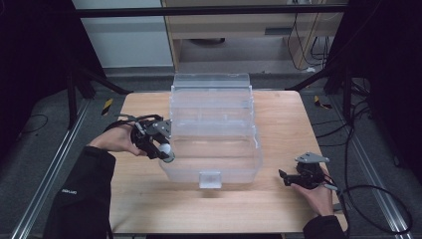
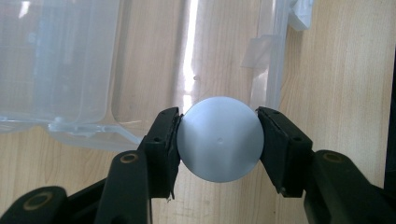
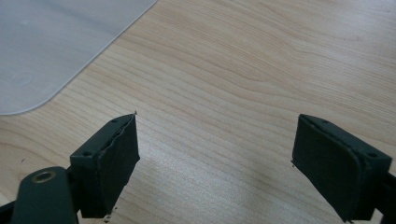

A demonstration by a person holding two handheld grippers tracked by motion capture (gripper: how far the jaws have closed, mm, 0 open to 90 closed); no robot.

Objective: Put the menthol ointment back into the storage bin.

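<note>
Ball (image 2: 219, 139) pinched by left gripper (image 1: 164, 149) | clear storage bin (image 1: 251, 167) just right of it, opening upward | right gripper (image 1: 288, 178) spread, idle on table (image 1: 278, 209)

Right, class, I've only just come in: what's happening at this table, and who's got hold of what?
A person sits at a wooden table with tongs in each hand. The left tongs are shut on a pale ball, held at the near left corner of an open clear plastic box. The ball is not in the box yet. The right tongs hang open over bare wood, off to the box's right.
</note>
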